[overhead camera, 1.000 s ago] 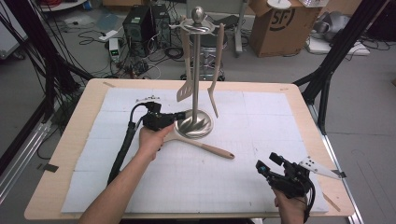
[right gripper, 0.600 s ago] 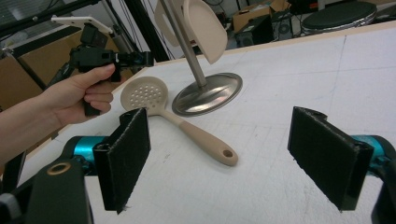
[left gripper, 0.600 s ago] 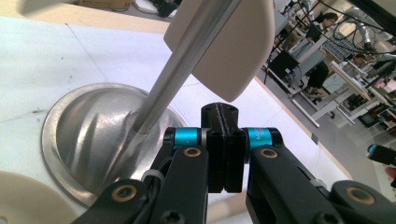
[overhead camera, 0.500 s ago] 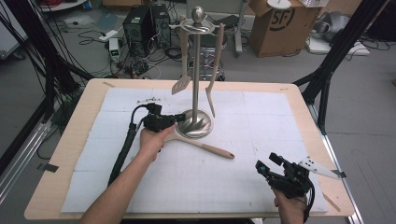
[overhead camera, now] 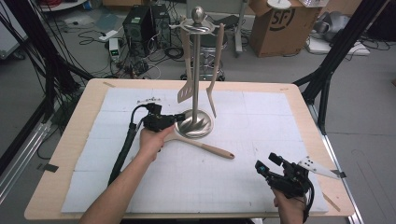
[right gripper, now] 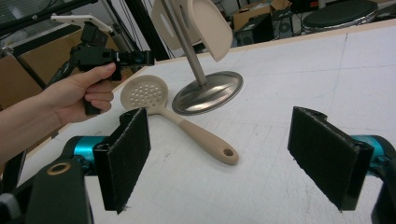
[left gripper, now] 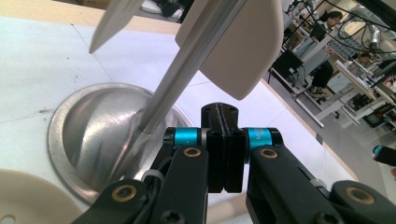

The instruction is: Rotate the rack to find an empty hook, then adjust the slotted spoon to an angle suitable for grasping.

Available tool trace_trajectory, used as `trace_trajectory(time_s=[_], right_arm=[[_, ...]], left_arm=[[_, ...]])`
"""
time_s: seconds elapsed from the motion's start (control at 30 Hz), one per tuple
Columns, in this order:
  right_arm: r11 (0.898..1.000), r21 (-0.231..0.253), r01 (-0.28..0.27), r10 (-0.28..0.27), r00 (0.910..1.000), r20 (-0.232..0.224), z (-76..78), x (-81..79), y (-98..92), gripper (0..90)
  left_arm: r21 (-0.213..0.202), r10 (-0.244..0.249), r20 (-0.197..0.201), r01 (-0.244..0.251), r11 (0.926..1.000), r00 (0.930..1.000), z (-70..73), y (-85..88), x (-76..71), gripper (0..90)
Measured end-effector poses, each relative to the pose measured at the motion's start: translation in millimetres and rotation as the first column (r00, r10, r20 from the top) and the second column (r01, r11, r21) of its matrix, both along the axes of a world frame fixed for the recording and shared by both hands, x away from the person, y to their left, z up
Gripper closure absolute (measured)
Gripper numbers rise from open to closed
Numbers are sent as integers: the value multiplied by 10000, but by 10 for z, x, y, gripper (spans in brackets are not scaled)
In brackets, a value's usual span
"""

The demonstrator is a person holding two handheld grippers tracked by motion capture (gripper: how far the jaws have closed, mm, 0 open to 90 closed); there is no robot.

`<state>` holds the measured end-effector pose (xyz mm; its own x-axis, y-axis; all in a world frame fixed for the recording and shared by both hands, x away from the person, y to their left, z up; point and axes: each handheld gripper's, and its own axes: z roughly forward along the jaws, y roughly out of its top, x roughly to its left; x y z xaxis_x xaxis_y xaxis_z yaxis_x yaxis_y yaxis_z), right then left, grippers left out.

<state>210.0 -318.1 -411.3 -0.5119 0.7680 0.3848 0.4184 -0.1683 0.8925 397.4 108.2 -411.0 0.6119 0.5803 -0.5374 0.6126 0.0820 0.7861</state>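
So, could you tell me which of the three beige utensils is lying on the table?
The skimmer spoon, flat beside the stand's base; the other two hang.

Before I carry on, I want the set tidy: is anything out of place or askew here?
Yes. The skimmer spoon lies flat on the white mat, its perforated bowl tucked against the stand's base, while the spatula and the fork hang from the utensil stand. Nothing looks spilled or damaged.

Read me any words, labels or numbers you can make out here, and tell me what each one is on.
"SF": printed on the brown cardboard box on the floor behind the table, high view.
Small dark marks on the white mat near its far edge: too small to read.
Nothing readable elsewhere.
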Motion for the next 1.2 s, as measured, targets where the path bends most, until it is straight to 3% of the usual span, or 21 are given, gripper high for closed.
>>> trace_trajectory(time_s=[0.5, 0.67, 0.9, 1.07, 1.2], right_arm=[[10000, 40, -20, 20, 10000, -28, 3, 3, 17, 199], [10000, 15, -14, 14, 10000, -26, 3, -3, 9, 199], [10000, 24, -10, 10, 10000, -41, 2, -5, 8, 199], [10000, 45, 20, -20, 10000, -33, 2, -7, -6, 200], [10000, 53, 24, -24, 10000, -20, 4, -8, -6, 199]], left_arm=[[50, -82, 113, 81, 10000, 9999, 17, -7, -14, 887], [201, -8, -86, 10, 9998, 10000, -25, -15, 10, 888], [548, 116, -503, -89, 9985, 9987, -99, -39, 47, 891], [727, 417, -1116, -337, 9968, 9929, -162, -50, 89, 897], [1232, 501, -1457, -322, 9919, 9881, -245, -68, 121, 897]])
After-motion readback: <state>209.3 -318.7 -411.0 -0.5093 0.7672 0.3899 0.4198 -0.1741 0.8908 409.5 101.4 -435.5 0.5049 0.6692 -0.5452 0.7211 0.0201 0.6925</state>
